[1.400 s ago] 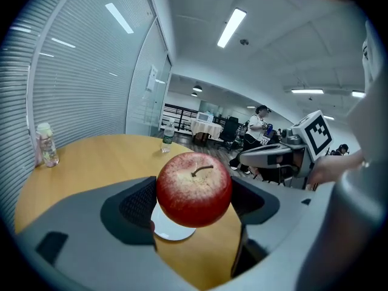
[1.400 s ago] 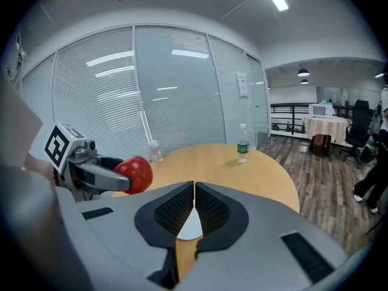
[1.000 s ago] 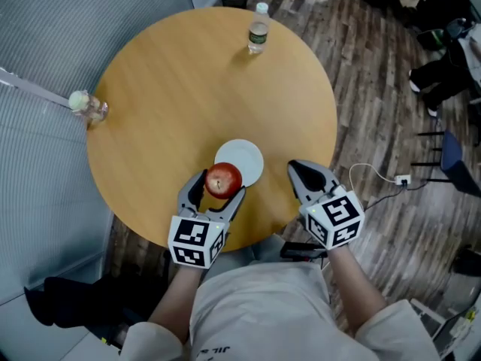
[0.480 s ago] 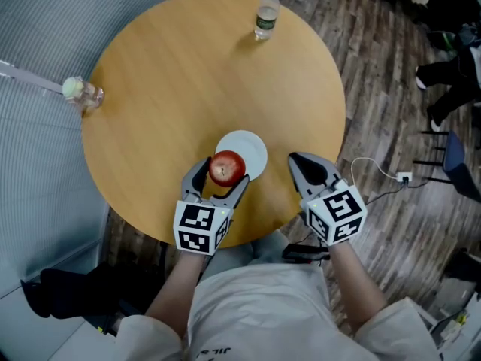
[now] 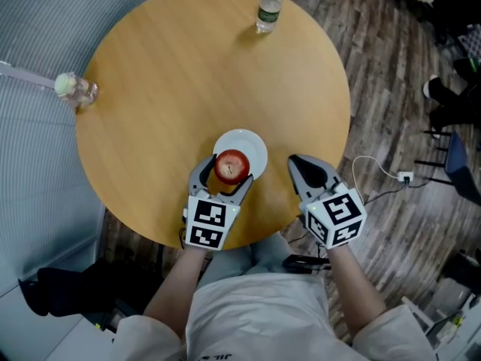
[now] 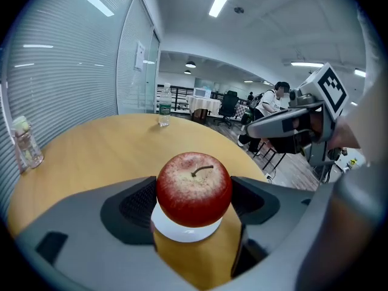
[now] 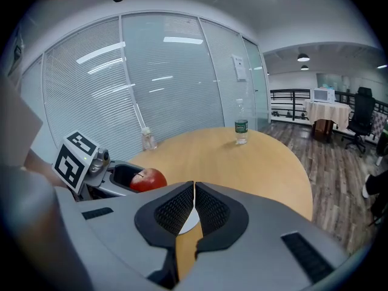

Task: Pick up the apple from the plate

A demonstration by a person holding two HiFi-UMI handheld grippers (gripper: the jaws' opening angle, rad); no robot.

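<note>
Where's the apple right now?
In the head view the apple is gripped between the left hand-held gripper jaws, over the plate, by the table edge nearest the person.

The apple [image 5: 231, 165] was red, flecked pale yellow round its brown stem; the plate [image 5: 254, 147] was white, the table [image 5: 188, 74] a plain honey tan. The left gripper [image 5: 224, 177] and right gripper [image 5: 299, 165] were grey with black textured pads [image 6: 136, 204], their cubes [image 5: 207, 224] white with black square markers. At the top of the frame, the bottle [image 5: 267, 10] wore a green label; the floor [image 5: 391, 126] at right showed grey-brown planks.
</note>
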